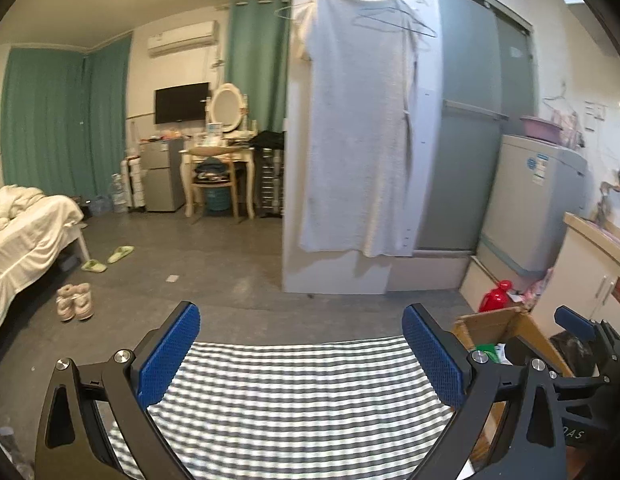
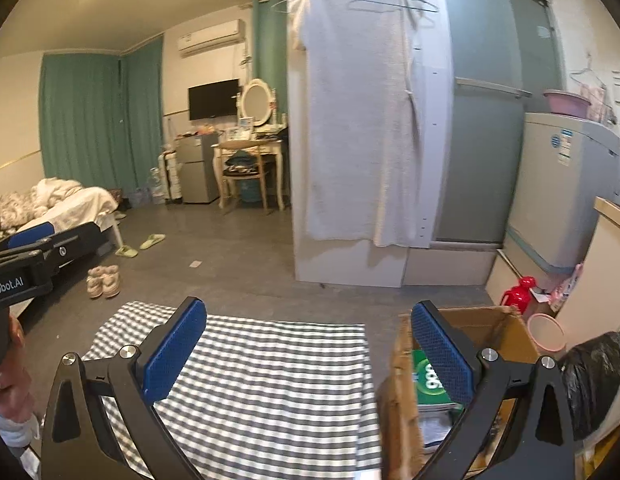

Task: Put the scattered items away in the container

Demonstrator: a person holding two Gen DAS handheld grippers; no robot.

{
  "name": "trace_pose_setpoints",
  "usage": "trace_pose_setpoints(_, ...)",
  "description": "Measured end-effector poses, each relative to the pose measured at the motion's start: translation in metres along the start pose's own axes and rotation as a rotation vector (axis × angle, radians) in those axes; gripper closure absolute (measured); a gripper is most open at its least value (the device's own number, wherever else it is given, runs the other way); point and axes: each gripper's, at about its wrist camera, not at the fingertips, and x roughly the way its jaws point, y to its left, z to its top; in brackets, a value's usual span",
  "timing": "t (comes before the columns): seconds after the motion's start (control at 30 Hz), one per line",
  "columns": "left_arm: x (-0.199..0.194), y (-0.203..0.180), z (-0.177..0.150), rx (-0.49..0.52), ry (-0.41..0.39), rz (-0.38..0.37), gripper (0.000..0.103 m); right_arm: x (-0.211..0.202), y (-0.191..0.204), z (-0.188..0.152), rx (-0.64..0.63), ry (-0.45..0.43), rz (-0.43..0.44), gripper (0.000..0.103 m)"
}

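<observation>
A lived-in one-room home, bedroom and utility corner together. An unmade bed [image 1: 25,232] with white sheets stands at left, slippers [image 1: 109,258] and shoes [image 1: 75,301] on the grey floor [image 1: 213,264]. Green curtains [image 1: 61,120], a wall air conditioner [image 1: 183,37], a television [image 1: 181,102], a dressing table with oval mirror [image 1: 227,107], a small fridge [image 1: 162,174], a hanging towel [image 1: 360,120] and a washing machine [image 1: 530,196] fill it.

A matt, woven gingham cloth [image 2: 269,380] is spread over a smooth grey floor [image 2: 237,256]. Rough corrugated cardboard forms the box [image 2: 402,400]. Blue textured rubber-like pads [image 2: 173,352] are mounted on matt black plastic fingers.
</observation>
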Motion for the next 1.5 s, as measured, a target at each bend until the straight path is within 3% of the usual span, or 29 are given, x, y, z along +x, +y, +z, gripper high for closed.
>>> trace_pose_setpoints(0.43,0.004,0.053,-0.019,-0.045,0.062,0.091,0.000,0.020,0.047,-0.011,-0.024,0.030,0.066,0.000)
trace_pose_setpoints(1.5,0.032,0.047,-0.042,-0.033,0.131,0.089,0.000,0.044,0.055,-0.024,-0.017,0.088,0.069,0.000)
